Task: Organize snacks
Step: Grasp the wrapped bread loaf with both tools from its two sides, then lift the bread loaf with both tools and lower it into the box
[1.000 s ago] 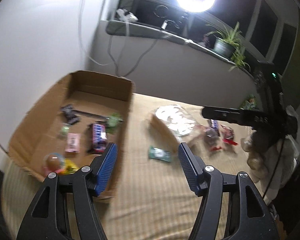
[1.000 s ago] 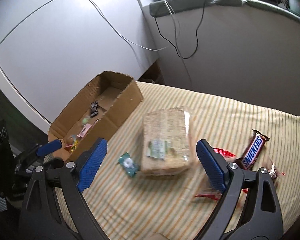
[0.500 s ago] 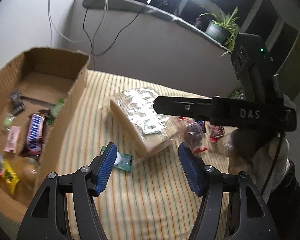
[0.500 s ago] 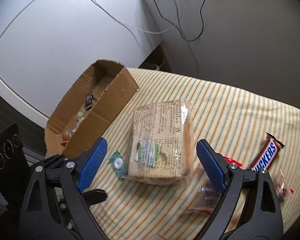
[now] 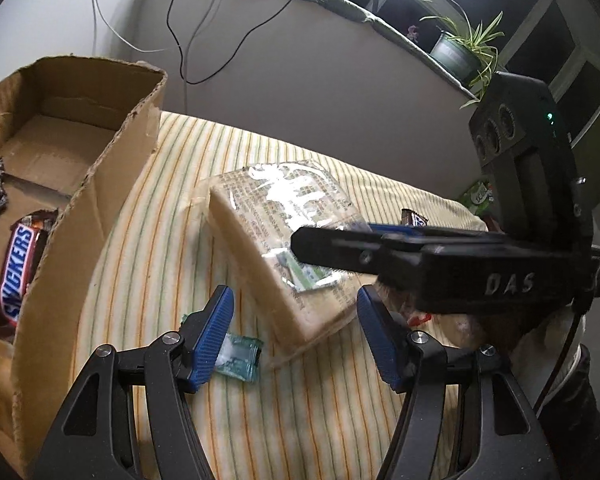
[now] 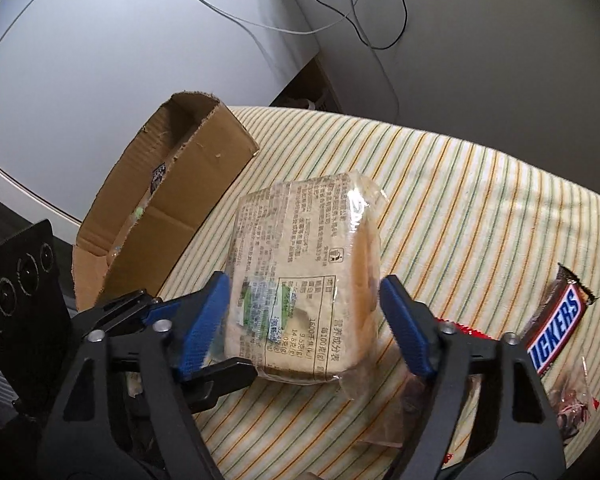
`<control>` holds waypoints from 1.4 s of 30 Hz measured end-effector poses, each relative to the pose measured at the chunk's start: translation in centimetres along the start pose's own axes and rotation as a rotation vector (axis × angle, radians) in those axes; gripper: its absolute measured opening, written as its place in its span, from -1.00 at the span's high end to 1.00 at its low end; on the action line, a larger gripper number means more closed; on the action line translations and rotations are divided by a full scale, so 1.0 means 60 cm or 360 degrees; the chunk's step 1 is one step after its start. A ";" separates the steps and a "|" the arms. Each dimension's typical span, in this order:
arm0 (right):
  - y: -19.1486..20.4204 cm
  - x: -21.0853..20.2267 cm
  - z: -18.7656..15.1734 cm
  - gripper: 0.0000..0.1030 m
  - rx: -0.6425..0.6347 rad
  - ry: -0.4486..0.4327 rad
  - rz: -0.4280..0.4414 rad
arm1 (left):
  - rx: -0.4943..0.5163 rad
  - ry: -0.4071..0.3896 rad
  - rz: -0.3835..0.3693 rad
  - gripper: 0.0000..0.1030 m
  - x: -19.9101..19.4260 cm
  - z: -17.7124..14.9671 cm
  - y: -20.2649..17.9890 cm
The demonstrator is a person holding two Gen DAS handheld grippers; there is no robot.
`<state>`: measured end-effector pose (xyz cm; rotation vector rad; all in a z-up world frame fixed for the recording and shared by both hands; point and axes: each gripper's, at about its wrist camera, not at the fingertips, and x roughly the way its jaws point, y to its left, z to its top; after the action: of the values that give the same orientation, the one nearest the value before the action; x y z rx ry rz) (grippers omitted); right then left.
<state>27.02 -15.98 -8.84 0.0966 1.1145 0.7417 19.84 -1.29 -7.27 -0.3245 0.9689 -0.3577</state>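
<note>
Right gripper (image 6: 302, 312): jaws apart and just seen closing in; the wrapped bread pack (image 6: 300, 268) is straddled between the blue pads, with contact not confirmed.
Left gripper (image 5: 294, 334): jaws apart, nothing clamped; held over the striped cloth (image 5: 320, 412), beside a small green sachet (image 5: 238, 356).
Bread pack: laid on the cloth, just beside the cardboard box (image 5: 112, 184).
Box: a Snickers bar (image 5: 18, 272) is seen inside.
Cloth, right side: a second Snickers bar (image 6: 556, 324) is seen.

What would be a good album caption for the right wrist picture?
Blue-padded fingers straddle a wrapped bread loaf on a striped cloth, between a cardboard box and a Snickers bar.
</note>
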 end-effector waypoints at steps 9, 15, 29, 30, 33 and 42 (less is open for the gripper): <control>0.005 0.000 -0.001 -0.20 -0.0021 0.0007 -0.0010 | 0.0123 -0.0044 0.0008 -0.17 0.006 0.000 -0.021; 0.009 -0.010 -0.002 -0.14 -0.0003 -0.0020 -0.0017 | 0.0163 -0.0073 0.0024 -0.17 -0.004 -0.004 -0.033; 0.072 -0.075 -0.010 -0.13 -0.0087 -0.0130 -0.0043 | 0.0225 -0.0202 0.0023 -0.17 -0.068 -0.022 -0.045; 0.077 -0.079 -0.010 -0.13 -0.0092 -0.0136 -0.0043 | 0.0230 -0.0215 0.0024 -0.17 -0.076 -0.023 -0.045; 0.102 -0.096 -0.012 -0.13 -0.0127 -0.0163 -0.0042 | 0.0234 -0.0259 0.0024 -0.17 -0.102 -0.031 -0.045; 0.191 -0.103 -0.010 -0.14 -0.0235 -0.0195 -0.0030 | 0.0211 -0.0369 0.0067 -0.17 -0.179 -0.051 -0.013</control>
<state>19.43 -11.05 0.59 0.0063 0.9399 0.7887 11.57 2.34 -0.62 -0.2189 0.7200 -0.3363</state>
